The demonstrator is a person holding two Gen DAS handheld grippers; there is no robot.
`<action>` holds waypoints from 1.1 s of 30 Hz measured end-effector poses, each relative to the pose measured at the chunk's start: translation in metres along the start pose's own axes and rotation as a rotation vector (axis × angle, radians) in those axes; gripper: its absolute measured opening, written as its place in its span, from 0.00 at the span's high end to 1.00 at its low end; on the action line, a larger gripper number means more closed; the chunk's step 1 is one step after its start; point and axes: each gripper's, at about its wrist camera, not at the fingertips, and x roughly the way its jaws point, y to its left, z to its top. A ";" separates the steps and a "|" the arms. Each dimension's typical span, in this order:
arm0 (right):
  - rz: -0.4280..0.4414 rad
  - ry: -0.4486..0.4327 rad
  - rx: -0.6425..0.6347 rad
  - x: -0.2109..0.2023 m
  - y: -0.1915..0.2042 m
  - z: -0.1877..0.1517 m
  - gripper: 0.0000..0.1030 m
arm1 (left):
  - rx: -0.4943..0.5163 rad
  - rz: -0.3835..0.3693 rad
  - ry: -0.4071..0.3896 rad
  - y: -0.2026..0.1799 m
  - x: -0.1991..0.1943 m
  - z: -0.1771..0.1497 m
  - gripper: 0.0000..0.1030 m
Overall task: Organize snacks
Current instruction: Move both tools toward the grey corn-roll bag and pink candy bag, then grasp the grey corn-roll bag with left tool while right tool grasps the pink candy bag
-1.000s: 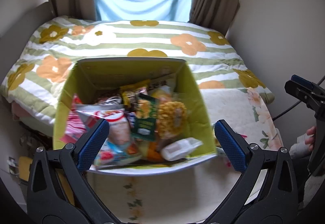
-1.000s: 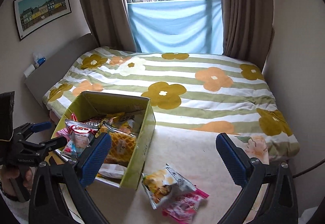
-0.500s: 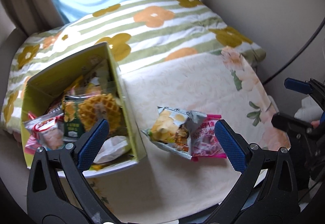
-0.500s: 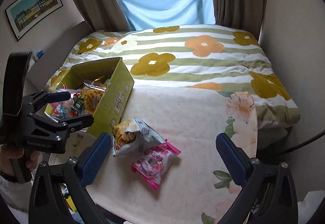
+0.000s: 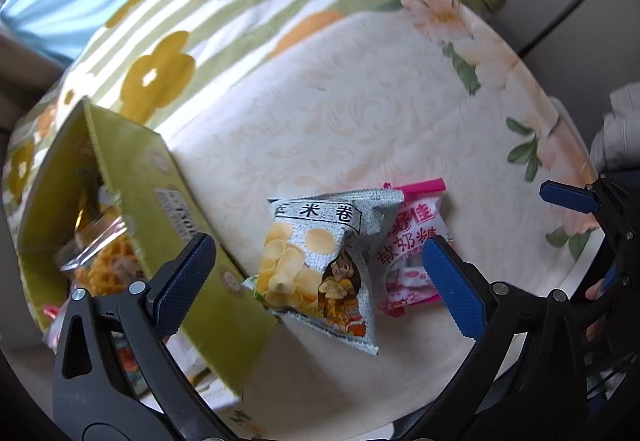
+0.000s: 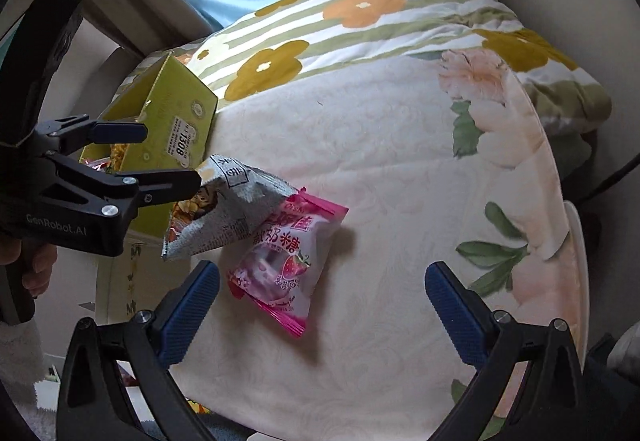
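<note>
1. In my left wrist view the left gripper [image 5: 316, 273] has its jaws spread wide, one on each side of the grey chips bag [image 5: 320, 265], which lies in the lower centre of the frame. They hold nothing. If I close now, the left finger could strike the wall of the green box [image 5: 168, 201], because the bag's corner lies just beside it.
2. The pink candy bag [image 6: 286, 261] is in the centre of the right wrist view, partly under the grey bag. Lifting the grey one may drag or flip the pink one toward the table's near edge.
3. The right gripper [image 6: 322, 305] also has its jaws spread and empty, near the pink bag, at the bottom of the frame. Both grippers aim at the same small area, so they could collide.
4. The box, at the left of both views, looks quite full; I cannot see its bottom clearly. A new bag may sit on top and slide out.
5. The tablecloth [image 6: 400, 169] looks smooth, so a puffy bag could slip from a shallow pinch.
</note>
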 end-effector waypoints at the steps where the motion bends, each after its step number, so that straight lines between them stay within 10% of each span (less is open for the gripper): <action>1: -0.002 0.003 0.017 0.004 0.000 -0.003 0.01 | 0.017 -0.008 0.019 -0.001 0.006 0.002 0.00; 21: -0.099 0.023 0.084 0.050 0.018 -0.007 0.01 | 0.237 -0.076 0.356 -0.004 0.095 0.007 0.34; 33: -0.100 0.031 0.063 0.059 0.026 -0.006 0.01 | 0.152 -0.166 0.286 0.016 0.076 0.000 0.52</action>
